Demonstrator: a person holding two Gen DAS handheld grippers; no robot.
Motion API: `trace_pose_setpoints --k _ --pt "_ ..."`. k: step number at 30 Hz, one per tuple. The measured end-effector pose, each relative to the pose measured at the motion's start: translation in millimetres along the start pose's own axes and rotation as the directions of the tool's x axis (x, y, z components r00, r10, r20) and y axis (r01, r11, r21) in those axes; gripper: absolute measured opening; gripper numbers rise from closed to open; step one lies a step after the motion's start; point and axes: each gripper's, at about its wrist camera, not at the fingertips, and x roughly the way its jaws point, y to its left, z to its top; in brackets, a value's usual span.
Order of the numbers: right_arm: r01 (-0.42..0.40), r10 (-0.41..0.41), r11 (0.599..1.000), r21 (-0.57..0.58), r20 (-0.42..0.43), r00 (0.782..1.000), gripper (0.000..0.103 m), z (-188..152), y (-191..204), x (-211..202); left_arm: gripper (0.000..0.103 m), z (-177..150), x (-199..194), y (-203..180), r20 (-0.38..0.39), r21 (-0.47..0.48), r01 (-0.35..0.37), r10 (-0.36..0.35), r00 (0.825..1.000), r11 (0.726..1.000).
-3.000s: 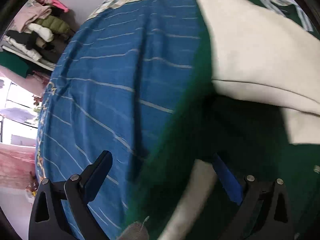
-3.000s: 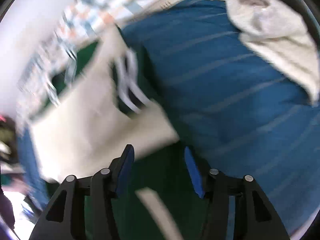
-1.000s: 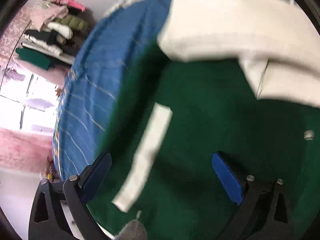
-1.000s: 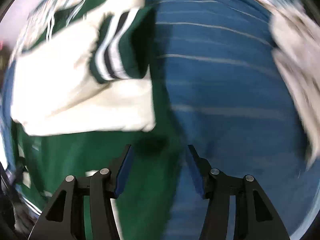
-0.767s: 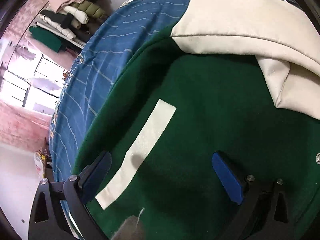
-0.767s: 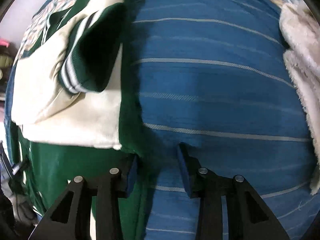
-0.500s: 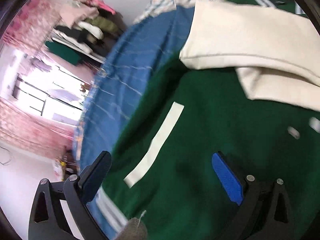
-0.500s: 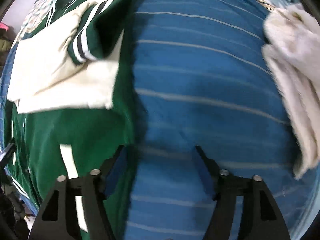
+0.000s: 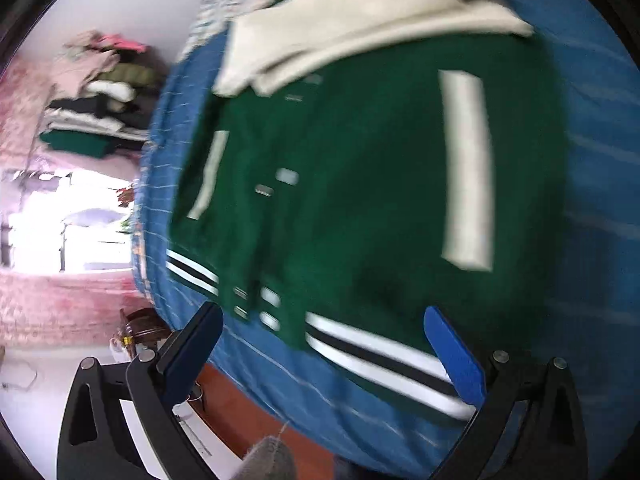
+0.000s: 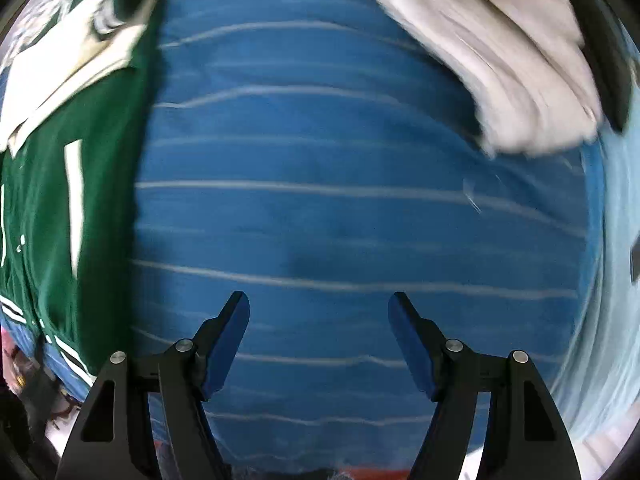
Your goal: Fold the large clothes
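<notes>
While both tools, left tool (image 9: 324, 348) and right tool (image 10: 319, 330), gape wide and empty, the green jacket (image 9: 360, 184) on the bed (image 10: 340, 208) looks thick, soft, heavy — best gripped at its striped hem (image 9: 380, 360)

**No readable text**

No lettering, number, brand or sign can be read in either view. The green jacket (image 9: 360, 184) ahead of the fingers carries only plain white bars and stripes, blurred by motion.
</notes>
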Motion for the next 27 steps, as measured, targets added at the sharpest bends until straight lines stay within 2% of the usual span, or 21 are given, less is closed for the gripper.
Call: trace_pose_setpoints --k 2,5,8,9,11,13,15,17,18,22,25,26,27 --pt "0.018 -0.018 0.999 0.032 -0.008 1.0 0.074 -1 -21 1 0.103 -12 -11 -28 0.013 0.064 -0.017 0.016 1.0 0.998" --pt "0.018 -0.018 0.997 0.07 -0.01 1.0 0.074 -3 -21 6 0.103 -21 -18 -60 0.036 0.124 -0.038 0.034 0.999 0.992" --pt "0.022 -0.022 0.996 0.084 0.0 1.0 0.074 0 -47 1 0.103 -22 -14 -83 0.034 0.156 -0.049 0.044 0.998 0.987" --pt "0.025 -0.025 0.996 0.087 0.001 1.0 0.074 5 -44 2 0.103 -21 -7 -93 0.03 0.173 -0.06 0.056 0.998 0.983" --pt "0.018 -0.018 0.995 0.094 0.007 1.0 0.074 0 -65 -3 0.103 -16 0 -102 0.038 0.178 -0.09 0.084 0.996 0.98" --pt "0.016 -0.017 0.995 0.103 0.007 1.0 0.074 19 -65 -2 0.103 -8 13 -110 0.039 0.185 -0.135 0.13 0.991 0.973" --pt "0.011 -0.012 0.994 0.107 0.007 1.0 0.074 30 -82 -7 0.103 2 25 -108 0.049 0.166 -0.193 0.187 0.981 0.967" --pt "0.005 -0.006 0.993 0.114 0.006 1.0 0.074 34 -81 -2 0.103 10 32 -106 0.052 0.14 -0.226 0.22 0.974 0.964" --pt "0.002 -0.003 0.993 0.119 0.005 1.0 0.074 33 -67 4 0.103 16 38 -101 0.039 0.122 -0.224 0.22 0.975 0.967" --pt "-0.006 0.007 0.992 0.129 -0.003 1.0 0.074 48 -81 5 0.103 23 42 -92 0.032 0.079 -0.218 0.216 0.976 0.973" --pt "-0.021 0.022 0.99 0.137 -0.007 1.0 0.074 53 -76 9 0.103 21 42 -87 0.061 0.083 -0.219 0.215 0.975 0.972" --pt "-0.027 0.028 0.991 0.131 -0.007 1.0 0.074 57 -75 10 0.101 21 41 -85 0.079 0.081 -0.229 0.223 0.972 0.97" --pt "-0.03 0.03 0.993 0.119 -0.001 1.0 0.074 63 -72 10 0.093 21 40 -84 0.093 0.079 -0.24 0.232 0.968 0.968"
